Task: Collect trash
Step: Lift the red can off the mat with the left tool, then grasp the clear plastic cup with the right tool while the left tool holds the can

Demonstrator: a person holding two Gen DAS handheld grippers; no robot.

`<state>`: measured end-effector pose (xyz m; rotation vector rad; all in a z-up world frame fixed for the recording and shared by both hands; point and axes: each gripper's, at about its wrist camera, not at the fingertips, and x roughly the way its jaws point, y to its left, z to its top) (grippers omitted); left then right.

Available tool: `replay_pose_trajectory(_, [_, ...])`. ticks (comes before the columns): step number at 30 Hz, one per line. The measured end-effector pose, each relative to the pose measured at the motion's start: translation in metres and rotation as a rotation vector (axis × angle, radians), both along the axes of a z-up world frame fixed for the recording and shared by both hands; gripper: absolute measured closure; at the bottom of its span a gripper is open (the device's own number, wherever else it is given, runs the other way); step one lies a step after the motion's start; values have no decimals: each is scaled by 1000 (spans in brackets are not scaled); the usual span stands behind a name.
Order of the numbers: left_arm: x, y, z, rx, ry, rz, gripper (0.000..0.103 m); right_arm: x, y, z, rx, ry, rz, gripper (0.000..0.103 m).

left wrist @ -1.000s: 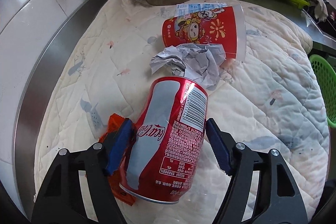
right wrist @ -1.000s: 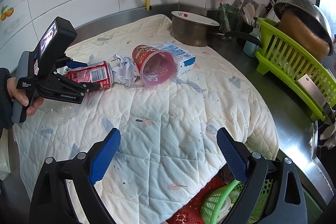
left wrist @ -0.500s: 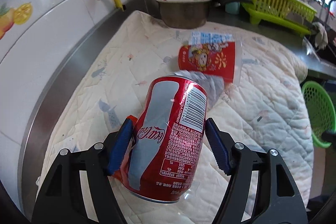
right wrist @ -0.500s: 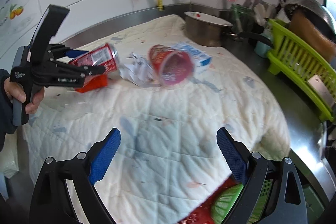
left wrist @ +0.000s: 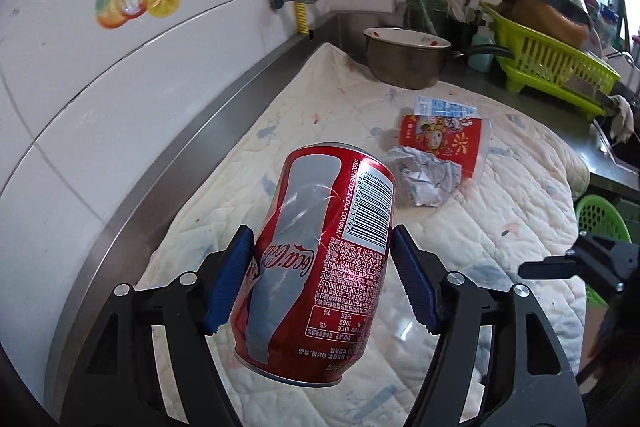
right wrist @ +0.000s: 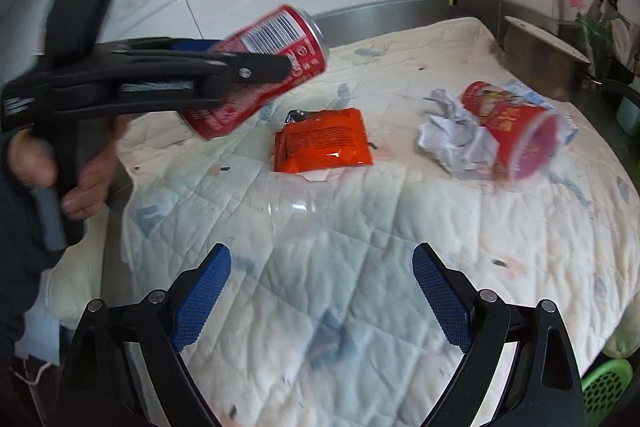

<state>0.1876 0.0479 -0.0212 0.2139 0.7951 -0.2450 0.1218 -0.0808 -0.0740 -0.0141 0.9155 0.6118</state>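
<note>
between the left gripper [left wrist: 320,283] fingers: dented red aluminium cola can [left wrist: 320,251], clamped, clear of the white quilted mat [right wrist: 360,247]. right gripper [right wrist: 320,299]: fingers apart, empty; orange foil wrapper [right wrist: 320,141] lying beyond them.

Left gripper [left wrist: 320,277] lifted the can [left wrist: 320,251] clear, apparently uncovering the orange packet [right wrist: 322,141]

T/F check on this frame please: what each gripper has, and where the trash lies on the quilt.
1. The left gripper holds the red soda can clear of the quilt. True.
2. The right gripper grips the orange snack wrapper. False: its jaws are open and empty; the wrapper lies on the quilt ahead of it.
3. The red paper cup stands upright. False: it lies on its side.
4. The crumpled paper lies right beside the cup. True.
5. A clear plastic bottle lies between the right gripper and the wrapper. True.
</note>
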Motion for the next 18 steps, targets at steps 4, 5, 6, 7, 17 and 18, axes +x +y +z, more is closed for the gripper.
replay_pose_trajectory(4, [-3,16,-3,-16,4,32,34,14,25,-11,0,33,7,17])
replay_pose_trajectory(5, [-4,19,-4,-17,5,37,34,16,30,-14,-6,37,10,18])
replay_pose_trajectory(6, [-5,22,-5,-20,6,43,34,19,36,-18,-25,33,3,22])
replay_pose_trajectory(7, [-5,25,-6,-23,7,47,34,22,41,-21,-43,32,-2,24])
replay_pose_trajectory(17, [-9,33,-9,-26,8,62,34,34,38,-39,-126,42,-102,77])
replay_pose_trajectory(18, [-9,33,-10,-28,8,61,34,34,35,-40,-120,48,-108,88])
